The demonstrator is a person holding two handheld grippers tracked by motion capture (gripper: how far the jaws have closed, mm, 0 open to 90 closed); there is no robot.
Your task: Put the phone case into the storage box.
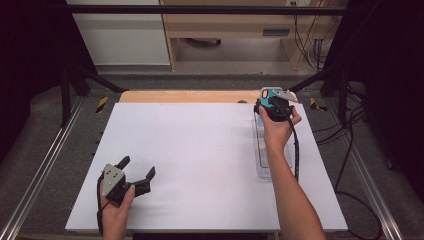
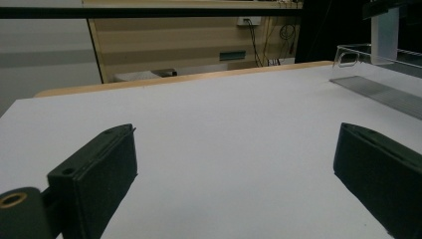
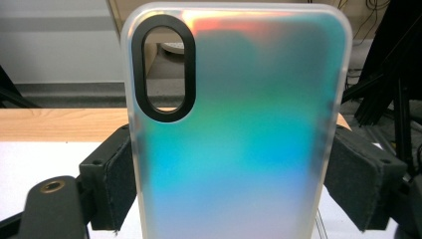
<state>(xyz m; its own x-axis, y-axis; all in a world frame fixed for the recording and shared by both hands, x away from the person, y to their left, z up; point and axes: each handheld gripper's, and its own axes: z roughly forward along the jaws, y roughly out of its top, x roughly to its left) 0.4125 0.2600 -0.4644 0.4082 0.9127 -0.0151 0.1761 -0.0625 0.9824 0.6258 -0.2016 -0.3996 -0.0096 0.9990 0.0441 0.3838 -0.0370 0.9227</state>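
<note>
Above the clear tray (image 1: 272,172), our right gripper (image 1: 272,100) clamps the upright phone case (image 3: 234,139) by its long edges, while our left gripper (image 1: 136,172) rests gaping far away.

Count: one phone case (image 3: 239,129), one clear tray (image 1: 265,150), one white table (image 1: 200,150), two grippers: left (image 1: 136,169), right (image 3: 229,174).

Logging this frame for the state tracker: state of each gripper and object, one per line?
Left gripper: open, nothing between its jaws, low over the white table.
Right gripper: shut on the phone case's two long edges.
Phone case: held upright off the table, empty, camera cutout at top.
Clear tray: lying flat on the table, under the right forearm; contents cannot be told.
</note>
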